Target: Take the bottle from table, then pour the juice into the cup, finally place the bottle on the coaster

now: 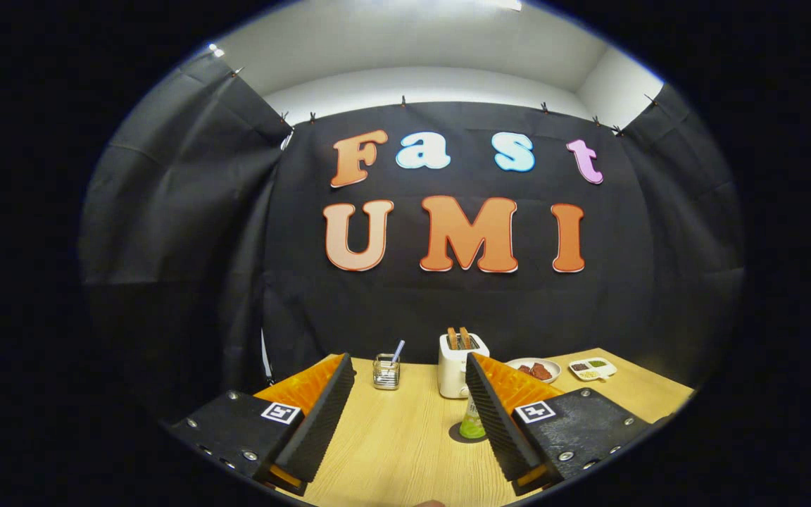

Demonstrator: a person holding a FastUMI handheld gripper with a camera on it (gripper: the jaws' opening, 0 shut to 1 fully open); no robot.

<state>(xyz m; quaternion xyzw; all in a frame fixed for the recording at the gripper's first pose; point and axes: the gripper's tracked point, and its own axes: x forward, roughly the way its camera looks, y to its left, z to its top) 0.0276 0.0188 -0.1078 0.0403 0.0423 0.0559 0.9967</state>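
I found the gripper (pixel 409 415) with its fingers spread wide apart and nothing held between them, poised above the wooden table (pixel 391 451). The bottle (pixel 472 422), its lower part green with juice, stood upright on the table just ahead of the right finger, which partly hid it; I could not make out its cap. A glass cup (pixel 386 372) with a straw stood beyond the left finger, and a toaster (pixel 458 365) stood behind the bottle. A plate (pixel 536 369) and a divided dish (pixel 592 368) lay further right. I could not identify the coaster with certainty; a dark patch under the bottle was too obscured to name. In my judgement the first step, taking the bottle, had not been done. The next move called for shifting rightward to centre the bottle between the fingers, advancing, then closing on its body.
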